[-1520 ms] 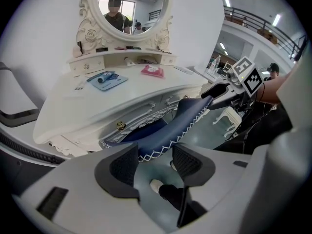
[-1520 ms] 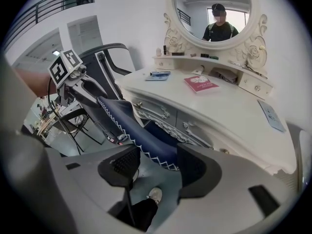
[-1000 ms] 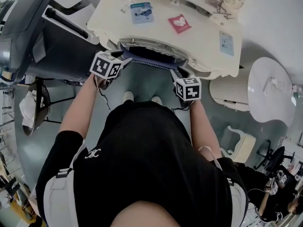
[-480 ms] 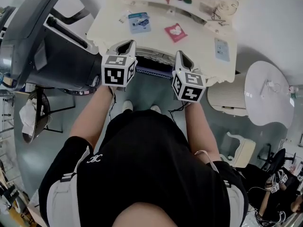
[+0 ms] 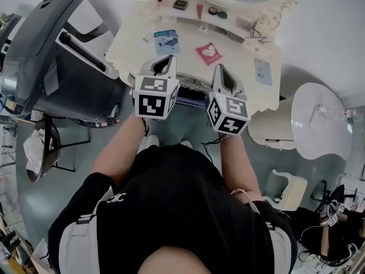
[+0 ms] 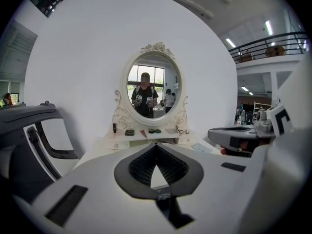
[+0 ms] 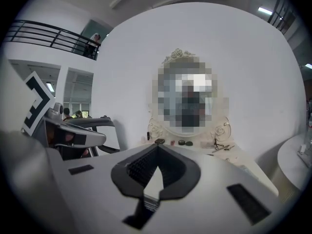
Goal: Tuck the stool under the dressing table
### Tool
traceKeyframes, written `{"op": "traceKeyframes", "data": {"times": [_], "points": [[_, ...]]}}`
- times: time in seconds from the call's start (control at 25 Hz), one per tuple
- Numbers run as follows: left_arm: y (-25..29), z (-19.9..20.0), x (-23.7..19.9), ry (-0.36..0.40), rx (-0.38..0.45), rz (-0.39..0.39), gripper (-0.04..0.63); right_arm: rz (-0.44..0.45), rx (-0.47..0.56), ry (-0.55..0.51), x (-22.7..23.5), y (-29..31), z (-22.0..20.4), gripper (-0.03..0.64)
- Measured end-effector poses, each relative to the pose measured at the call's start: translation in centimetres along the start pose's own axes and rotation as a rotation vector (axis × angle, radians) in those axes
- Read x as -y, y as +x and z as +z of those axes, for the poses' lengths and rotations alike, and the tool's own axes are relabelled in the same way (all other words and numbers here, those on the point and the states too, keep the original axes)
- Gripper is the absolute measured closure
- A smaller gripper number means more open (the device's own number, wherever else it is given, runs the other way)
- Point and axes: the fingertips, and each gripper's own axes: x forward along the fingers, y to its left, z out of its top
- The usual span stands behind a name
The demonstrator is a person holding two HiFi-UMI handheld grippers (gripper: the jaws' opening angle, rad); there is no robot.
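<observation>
Showing only as a strip of dark blue cushion, the stool [image 5: 190,97] sits under the front edge of the dressing table [image 5: 242,67]. It lies below the two grippers, in the gap between their marker cubes. Neither gripper touches it.

The left gripper [image 5: 165,61] is clenched with nothing in it: in its own view the ribbed black pads meet at the tip. The right gripper [image 5: 222,73] is likewise clenched and empty. Both are held side by side above the near part of the tabletop and point across it at the oval mirror [image 6: 155,89], which stands straight ahead of them at the back.

Ahead of the left gripper lies a blue card [image 5: 167,39]. Between the two and a little further on lies a red packet [image 5: 209,52]. A pale card [image 5: 263,71] lies to the right of the right gripper. On the shelf beneath the mirror stand a small black box [image 5: 181,4] and a green compact [image 5: 222,14].

A large dark grey machine [image 5: 51,50] stands left of the left gripper. Right of the right gripper are a ribbed white unit [image 5: 268,124] and, beyond it, a round white side table [image 5: 319,121].
</observation>
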Motion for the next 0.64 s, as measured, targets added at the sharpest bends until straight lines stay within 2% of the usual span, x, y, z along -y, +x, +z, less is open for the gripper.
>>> {"op": "traceKeyframes", "data": {"times": [0.28, 0.64], "points": [[0.7, -0.9, 0.4, -0.002, -0.018, -0.005, 0.591, -0.009, 0.000, 0.004, 0.2, 0.3, -0.2, 0.609], [1.2, -1.5, -0.1, -0.040, -0.050, -0.015, 0.591, -0.021, -0.024, -0.006, 0.0, 0.8, -0.4, 0.609]]}}
